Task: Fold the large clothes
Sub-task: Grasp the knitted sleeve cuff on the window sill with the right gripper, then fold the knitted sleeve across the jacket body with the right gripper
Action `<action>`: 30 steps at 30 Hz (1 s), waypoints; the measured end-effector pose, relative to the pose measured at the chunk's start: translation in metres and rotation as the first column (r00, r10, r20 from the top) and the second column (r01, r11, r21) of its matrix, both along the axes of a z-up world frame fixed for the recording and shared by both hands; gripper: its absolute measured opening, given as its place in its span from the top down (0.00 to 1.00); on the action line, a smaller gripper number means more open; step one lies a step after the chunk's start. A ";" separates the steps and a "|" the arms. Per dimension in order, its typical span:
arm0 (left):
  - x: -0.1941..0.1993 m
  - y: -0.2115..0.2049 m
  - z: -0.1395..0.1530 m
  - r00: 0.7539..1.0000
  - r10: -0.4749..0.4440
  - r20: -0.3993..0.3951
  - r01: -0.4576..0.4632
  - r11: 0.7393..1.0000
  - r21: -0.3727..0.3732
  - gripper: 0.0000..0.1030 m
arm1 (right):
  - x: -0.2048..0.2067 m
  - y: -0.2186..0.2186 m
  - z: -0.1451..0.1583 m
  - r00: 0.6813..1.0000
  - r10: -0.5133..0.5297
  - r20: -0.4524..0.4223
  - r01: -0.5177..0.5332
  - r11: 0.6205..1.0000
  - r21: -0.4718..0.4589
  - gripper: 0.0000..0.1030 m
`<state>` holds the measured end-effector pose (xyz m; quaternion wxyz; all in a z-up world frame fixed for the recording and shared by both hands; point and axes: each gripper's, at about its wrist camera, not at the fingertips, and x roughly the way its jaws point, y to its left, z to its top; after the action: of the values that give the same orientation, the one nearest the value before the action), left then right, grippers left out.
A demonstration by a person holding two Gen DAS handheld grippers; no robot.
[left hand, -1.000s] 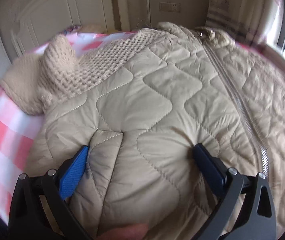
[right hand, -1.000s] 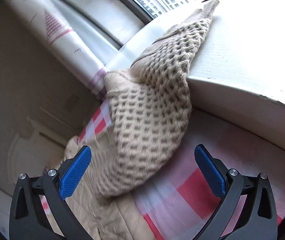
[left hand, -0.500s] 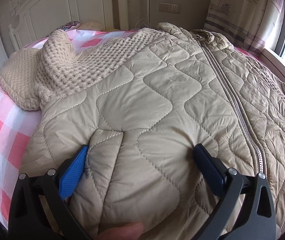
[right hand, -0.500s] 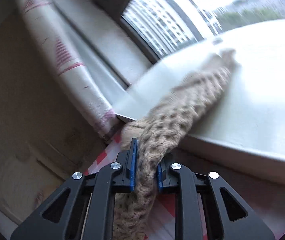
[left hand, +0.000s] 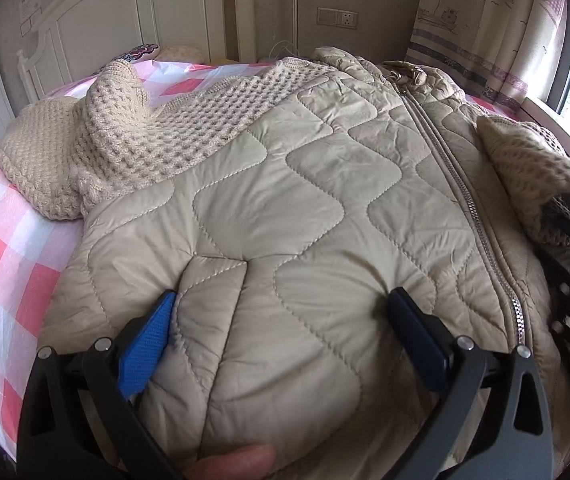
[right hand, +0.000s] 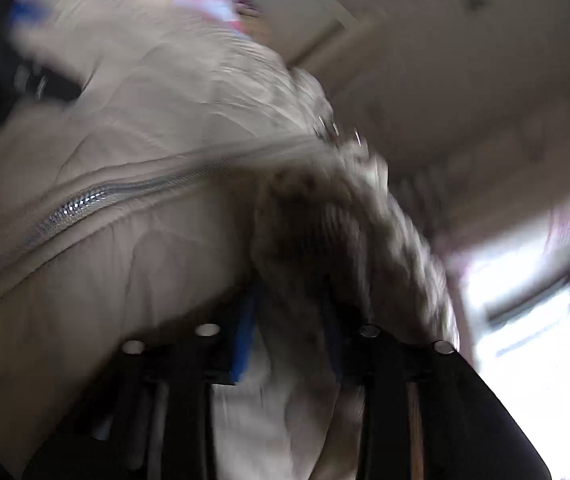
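The padded jacket (left hand: 269,208) lies spread on the checked bed (left hand: 1,264), zipper up. The left gripper (left hand: 281,340) rests wide open over its hem and grips nothing. The right gripper (right hand: 289,328) has the knitted sleeve (right hand: 325,232) between its jaws, which are opening. The jacket looks soft, puffy and slippery; better to take it at the seams or the knitted parts.

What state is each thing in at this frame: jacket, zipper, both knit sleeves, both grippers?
Quilted jacket: lying flat on the checked bedsheet, front up.
Zipper: closed.
Left knit sleeve: crumpled beside the jacket, not folded in.
Right knit sleeve: lifted over the jacket front.
Left gripper: open, pressed onto the hem.
Right gripper: jaws opening, knit sleeve between them.
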<state>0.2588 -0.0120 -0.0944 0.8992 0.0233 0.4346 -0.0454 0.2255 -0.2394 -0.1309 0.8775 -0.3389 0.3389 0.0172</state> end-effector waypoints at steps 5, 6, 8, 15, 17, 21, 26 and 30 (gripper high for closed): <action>-0.001 0.001 0.000 1.000 0.000 0.001 0.000 1.000 0.001 0.02 | -0.047 -0.090 0.037 0.985 -0.143 -0.095 0.169 0.718 0.675 0.15; -0.001 0.001 0.000 1.000 0.000 0.001 0.000 1.000 0.001 0.02 | -0.055 -0.106 0.031 0.976 -0.155 -0.155 0.217 0.574 0.789 0.15; 0.000 0.000 0.000 1.000 0.000 0.001 0.000 1.000 0.004 0.02 | -0.050 -0.136 0.019 0.951 -0.177 -0.253 0.300 0.340 0.891 0.16; -0.001 0.002 0.000 1.000 -0.001 0.004 0.001 1.000 -0.001 0.02 | -0.047 -0.197 -0.001 0.867 -0.324 -0.379 0.339 -0.175 0.925 0.19; -0.001 0.002 0.001 1.000 -0.001 0.005 0.001 1.000 -0.006 0.02 | -0.054 -0.209 -0.006 0.827 -0.383 -0.412 0.334 -0.255 0.907 0.55; -0.003 0.005 0.002 1.000 -0.002 0.008 0.002 1.000 -0.018 0.02 | -0.047 -0.188 0.030 0.808 -0.513 -0.288 0.294 -0.073 0.953 0.85; -0.003 0.004 0.001 1.000 -0.002 0.009 0.002 1.000 -0.016 0.02 | 0.010 -0.096 0.147 0.911 -0.377 0.165 0.002 0.404 0.915 0.80; -0.003 0.005 0.001 1.000 -0.002 0.010 0.002 1.000 -0.023 0.02 | 0.035 0.012 0.191 0.954 0.109 0.281 -0.294 0.532 0.794 0.24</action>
<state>0.2557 -0.0073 -0.0931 0.9014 0.0136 0.4297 -0.0513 0.2603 -0.2270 0.0606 0.9537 0.0764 0.1608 0.2422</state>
